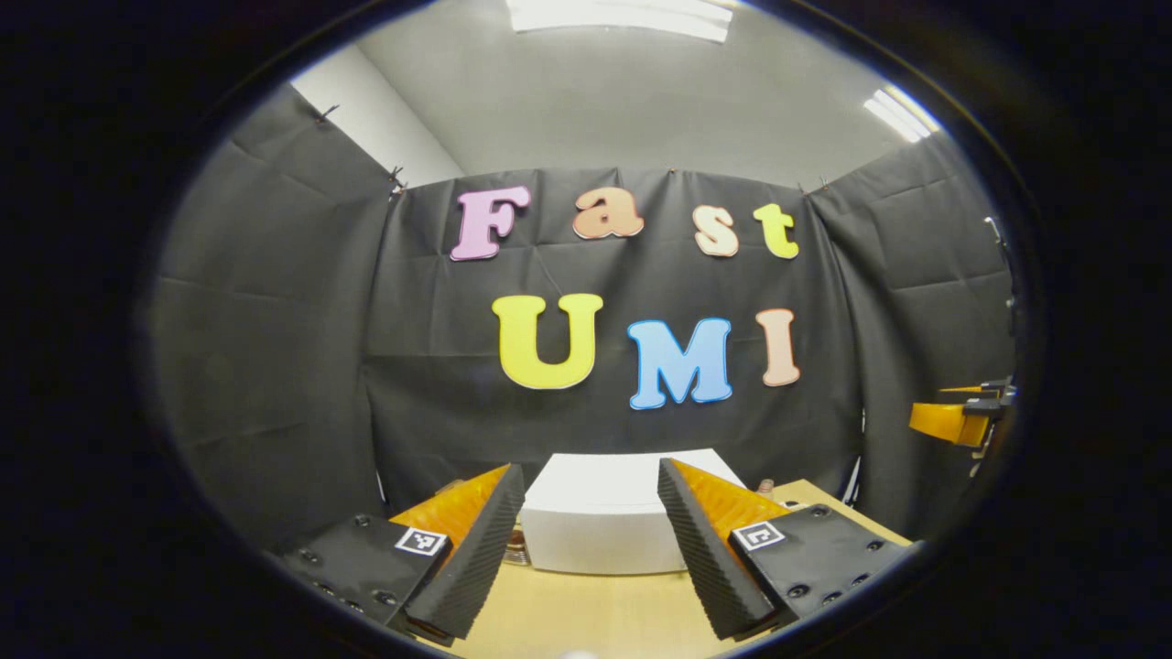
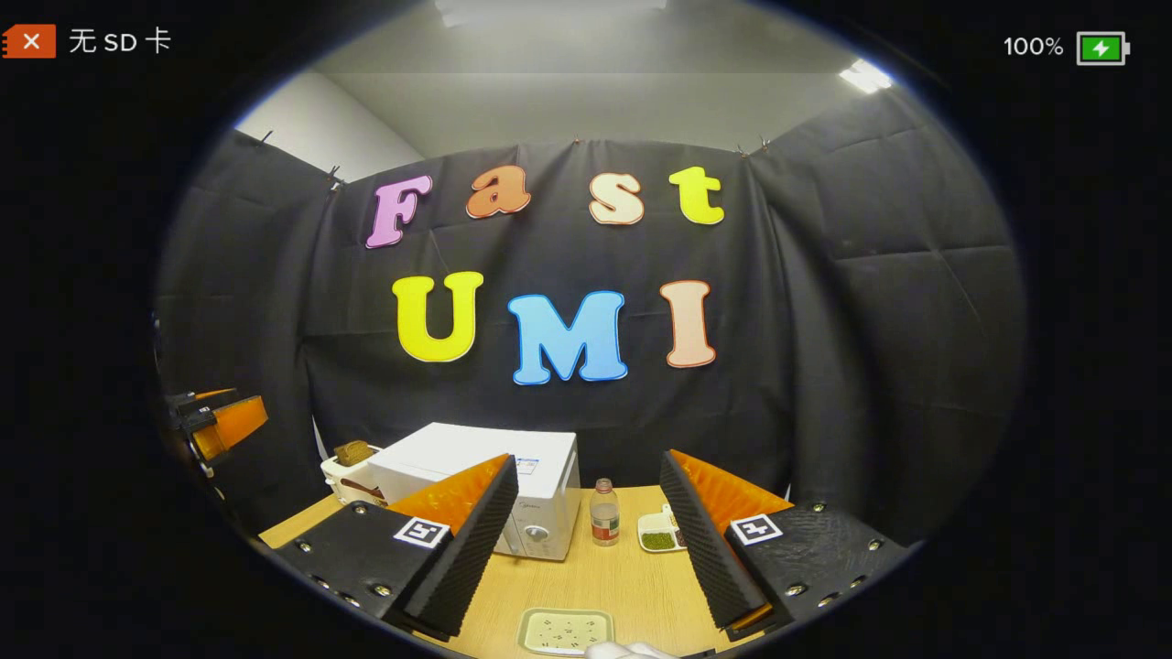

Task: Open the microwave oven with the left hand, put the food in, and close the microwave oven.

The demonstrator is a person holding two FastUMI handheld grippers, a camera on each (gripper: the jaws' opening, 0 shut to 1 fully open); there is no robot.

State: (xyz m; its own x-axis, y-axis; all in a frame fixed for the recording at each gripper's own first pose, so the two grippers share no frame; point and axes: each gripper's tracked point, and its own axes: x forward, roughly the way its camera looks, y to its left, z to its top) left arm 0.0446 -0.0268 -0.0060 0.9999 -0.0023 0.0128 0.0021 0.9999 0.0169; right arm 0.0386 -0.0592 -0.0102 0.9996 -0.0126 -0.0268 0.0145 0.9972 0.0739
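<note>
Left gripper [image 1: 591, 531]: fingers spread wide apart, nothing between them, held above the wooden table [image 1: 586, 613] and aimed straight at the white microwave oven [image 1: 604, 517], which sits framed in the gap between the two fingers, toward the back of the table against the black cloth wall. A small bottle cap [image 1: 765, 486] peeks just past the oven's right side. At the far right edge of the left gripper view, the other gripper [image 1: 961, 416] hangs in the air, well apart from the oven. Right gripper [image 2: 586, 540]: fingers likewise wide apart and empty, raised over the table [image 2: 604, 586]. In the right gripper view the microwave oven [image 2: 513, 485] stands left of centre, door shut, a knob on its front panel. Just right of it stands a small clear bottle [image 2: 603, 513], upright, and beside that a small white dish with green food [image 2: 661, 533]. Behind the oven on the left, a white toaster [image 2: 352, 476] with bread in its slot. Near the table's front edge lies a pale rectangular tray [image 2: 565, 631] of speckled food. Far left, the left gripper [image 2: 215, 421] shows in the air
</note>
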